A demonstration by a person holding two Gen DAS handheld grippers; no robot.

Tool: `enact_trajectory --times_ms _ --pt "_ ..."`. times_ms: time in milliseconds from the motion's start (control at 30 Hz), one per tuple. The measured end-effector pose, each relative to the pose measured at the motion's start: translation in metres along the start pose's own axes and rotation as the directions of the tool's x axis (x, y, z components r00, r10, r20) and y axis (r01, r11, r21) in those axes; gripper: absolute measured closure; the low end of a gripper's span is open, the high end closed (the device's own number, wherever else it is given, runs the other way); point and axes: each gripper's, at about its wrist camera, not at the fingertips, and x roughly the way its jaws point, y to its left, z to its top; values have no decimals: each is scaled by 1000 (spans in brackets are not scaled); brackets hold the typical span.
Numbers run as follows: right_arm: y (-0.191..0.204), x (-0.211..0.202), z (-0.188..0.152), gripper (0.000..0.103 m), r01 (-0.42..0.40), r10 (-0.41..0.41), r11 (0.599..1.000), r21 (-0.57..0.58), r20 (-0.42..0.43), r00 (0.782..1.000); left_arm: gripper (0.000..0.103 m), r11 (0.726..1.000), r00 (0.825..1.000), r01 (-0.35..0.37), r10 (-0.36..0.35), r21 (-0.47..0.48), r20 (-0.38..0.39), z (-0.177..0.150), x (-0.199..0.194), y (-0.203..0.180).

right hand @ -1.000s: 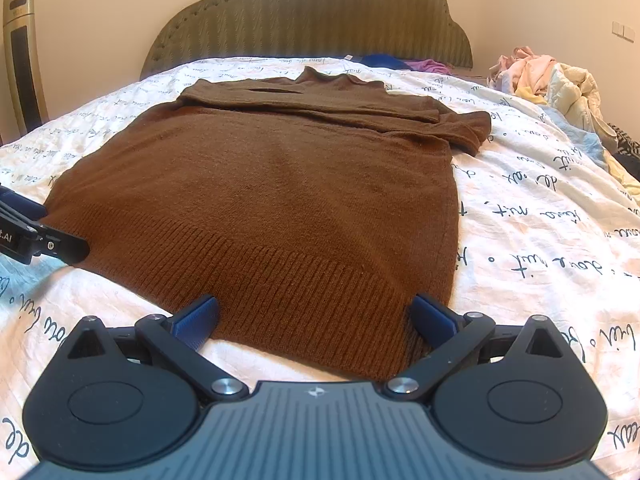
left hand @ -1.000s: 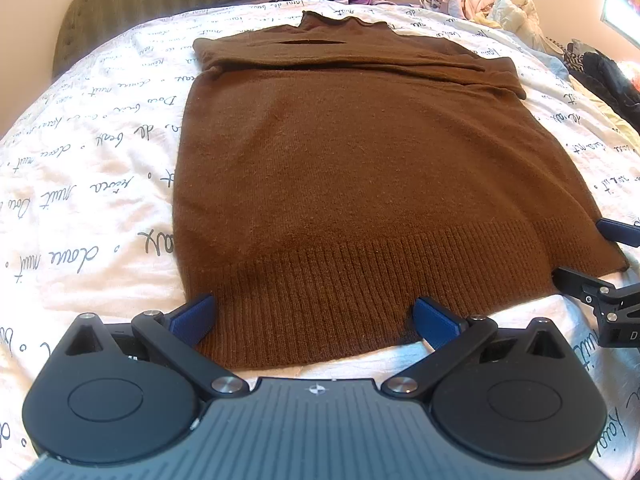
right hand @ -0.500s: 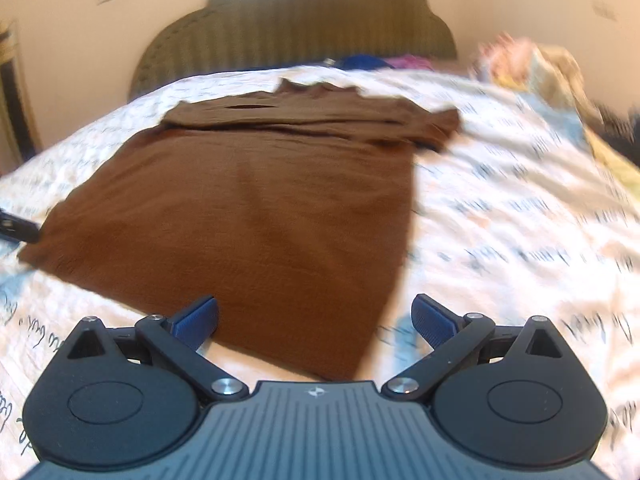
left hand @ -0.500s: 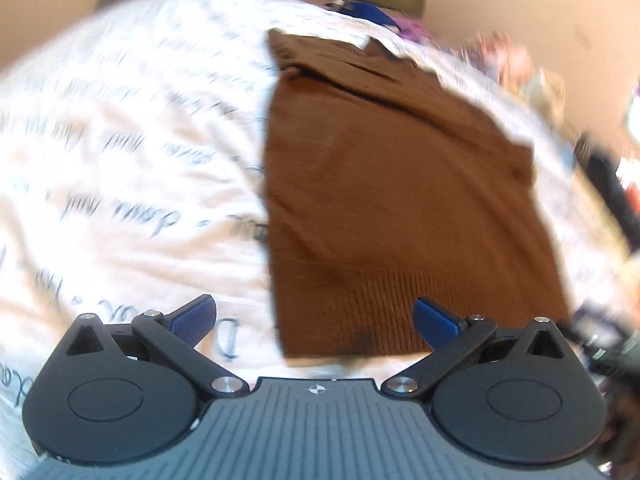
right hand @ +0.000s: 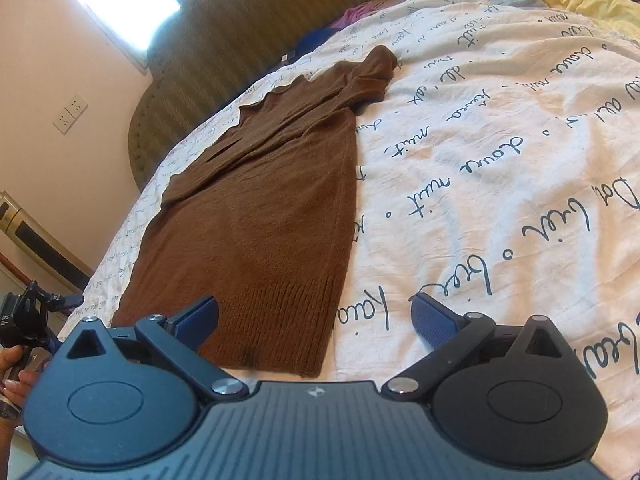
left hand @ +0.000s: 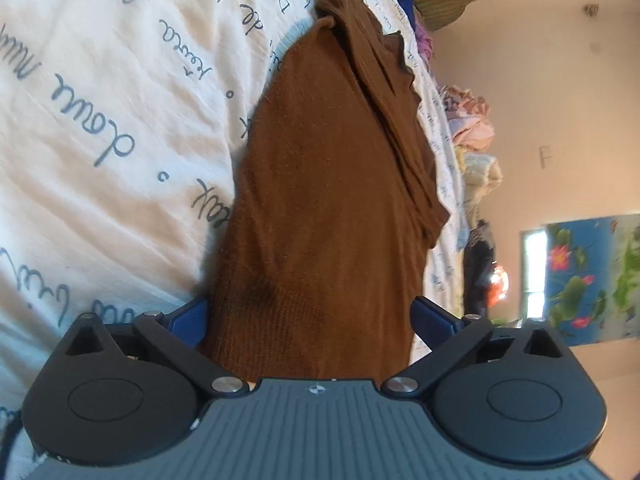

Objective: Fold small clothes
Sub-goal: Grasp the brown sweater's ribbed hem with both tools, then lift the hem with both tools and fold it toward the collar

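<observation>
Brown knit sweater (left hand: 328,208) is lying flat on the white bedsheet with dark blue handwriting print (left hand: 100,120), collar end pointing toward the olive green padded headboard (right hand: 248,40) and sleeves looking folded across the chest. Left gripper (left hand: 310,318) is sitting right at the ribbed hem with its jaws spread wide, one blue pad (left hand: 188,320) down by the sheet side and the other up on the far side, and the hem corner is sitting between them, though I can't tell if either pad is actually touching the knit. Left camera is rolled way over, so the bed is looking like a wall on one side and the peach wall with a blue floral picture (left hand: 592,276) is showing on the other. Right gripper (right hand: 316,318) is also gaping wide, hovering at the opposite hem corner, one pad over the ribbing and the other over bare sheet, nothing pinched. A pile of pink and cream clothes (left hand: 472,128) is sitting past the sweater near the bed edge. In the right view the other handheld rig (right hand: 28,316) is poking in at the lower corner with fingers wrapped around it
</observation>
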Motion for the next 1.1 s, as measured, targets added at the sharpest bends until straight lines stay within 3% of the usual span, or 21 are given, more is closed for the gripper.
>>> enact_trajectory --times_ms 33,67,100,167,200,267,400,433,500,533,567,800,1100 --pt "-1 1 0 0 -20 20 1000 3 -4 1000 22 1000 1000 21 -21 -7 -3 0 1 1" --pt "-1 3 1 0 -37 37 999 10 -15 999 46 1000 999 24 -25 -19 -20 0 4 3" --pt "-2 4 2 0 -48 49 998 29 -23 999 64 999 999 18 -19 -32 -39 -2 8 5" --pt "-4 8 7 0 -78 82 993 84 -44 996 75 999 998 -2 0 -32 -64 -5 14 8" --pt "-3 9 9 0 -79 84 993 87 -55 995 87 1000 998 -7 5 -22 -67 -7 17 9" --pt "1 14 10 0 -68 72 995 67 -72 995 98 1000 998 -10 8 -21 -66 -10 20 12" --pt "11 18 6 1 -88 90 996 25 -104 990 98 1000 999 -1 1 -7 -53 -14 20 15" --pt "14 20 4 5 -86 87 996 11 -113 990 98 1000 999 0 0 -2 -51 -15 17 17" --pt "23 22 -1 27 -52 47 998 -42 -108 993 99 1000 999 7 -7 -14 -49 -15 16 21" --pt "26 23 -3 63 -23 16 998 -67 -104 994 99 1000 999 12 -13 -12 -48 -15 15 21" --pt "26 25 -4 90 1 -8 998 -59 -114 993 99 1000 999 16 -17 -11 -46 -15 15 21" --pt "19 24 -10 94 1 -3 1000 -22 -93 996 99 1000 999 21 -21 -6 -34 -18 10 23" --pt "28 8 7 96 -23 22 999 -28 -31 999 100 999 998 50 -51 21 43 -12 -11 9"
